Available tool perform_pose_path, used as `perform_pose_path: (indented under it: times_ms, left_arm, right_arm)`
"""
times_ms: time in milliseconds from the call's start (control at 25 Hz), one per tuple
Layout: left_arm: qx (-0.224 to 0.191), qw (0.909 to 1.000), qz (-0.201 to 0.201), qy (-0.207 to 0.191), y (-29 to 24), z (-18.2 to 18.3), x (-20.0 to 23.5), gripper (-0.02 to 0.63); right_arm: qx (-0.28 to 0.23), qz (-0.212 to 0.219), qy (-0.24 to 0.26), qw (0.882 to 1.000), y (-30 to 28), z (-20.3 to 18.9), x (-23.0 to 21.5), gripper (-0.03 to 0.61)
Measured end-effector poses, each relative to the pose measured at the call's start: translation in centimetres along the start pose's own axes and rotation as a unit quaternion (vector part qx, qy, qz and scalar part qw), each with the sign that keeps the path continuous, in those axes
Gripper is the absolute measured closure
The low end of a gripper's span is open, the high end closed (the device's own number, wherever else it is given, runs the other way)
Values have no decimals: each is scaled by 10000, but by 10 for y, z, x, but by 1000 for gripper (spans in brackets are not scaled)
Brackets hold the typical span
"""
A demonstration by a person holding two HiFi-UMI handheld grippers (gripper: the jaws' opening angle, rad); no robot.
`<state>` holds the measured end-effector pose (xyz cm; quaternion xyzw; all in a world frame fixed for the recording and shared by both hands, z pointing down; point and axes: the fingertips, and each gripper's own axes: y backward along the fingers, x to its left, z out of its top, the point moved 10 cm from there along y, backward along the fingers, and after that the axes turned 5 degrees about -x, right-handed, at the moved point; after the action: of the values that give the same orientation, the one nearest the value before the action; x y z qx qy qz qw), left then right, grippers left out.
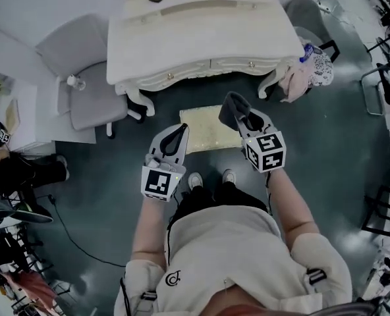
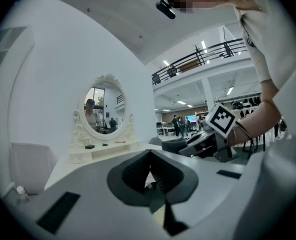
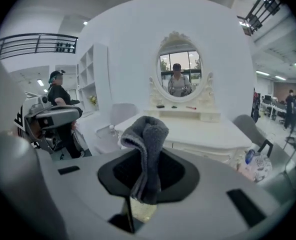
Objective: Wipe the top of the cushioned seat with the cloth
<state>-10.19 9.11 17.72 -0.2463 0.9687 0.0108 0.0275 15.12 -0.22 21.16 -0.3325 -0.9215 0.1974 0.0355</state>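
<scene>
The cushioned seat (image 1: 206, 126) is a pale cream square stool on the floor just in front of the white dressing table (image 1: 201, 38). My right gripper (image 1: 238, 114) hangs over the seat's right side, shut on a folded grey cloth (image 3: 147, 151) that stands up between its jaws. The cloth (image 1: 233, 106) shows as a dark lump at the tip in the head view. Over the seat's left edge, my left gripper (image 1: 179, 137) is shut with nothing in it. In the left gripper view its jaws (image 2: 151, 176) meet in a thin line.
A grey armchair (image 1: 83, 78) stands left of the dressing table, with a clear bottle (image 1: 76, 82) on it. A second grey chair (image 1: 307, 15) and a bag with pink cloth (image 1: 307, 71) are at the table's right. An oval mirror (image 3: 179, 74) stands on the table. The person's feet (image 1: 211, 178) are just below the seat.
</scene>
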Motion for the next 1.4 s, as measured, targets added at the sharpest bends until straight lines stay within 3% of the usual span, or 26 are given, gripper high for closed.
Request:
perform_pose_path:
  times_ms: [200, 400, 640, 880, 1400]
  left_arm:
    - [128, 9985, 494, -173, 15, 42, 16, 601]
    - [-148, 9970, 766, -6, 20, 79, 24, 601]
    - [-441, 9950, 877, -185, 19, 120, 29, 602]
    - [-617, 9940, 873, -221, 13, 136, 31, 602]
    - [-504, 9942, 937, -160, 5, 131, 36, 601]
  right_arm:
    - [-584, 26, 271, 9979, 23, 49, 12, 500]
    - [-1097, 9, 452, 9929, 38, 84, 17, 500]
    - [-1761, 5, 780, 9813, 53, 123, 18, 500]
    - [-1913, -29, 848, 9779, 59, 137, 15, 503]
    - [-1864, 121, 867, 9786, 51, 133, 11, 509]
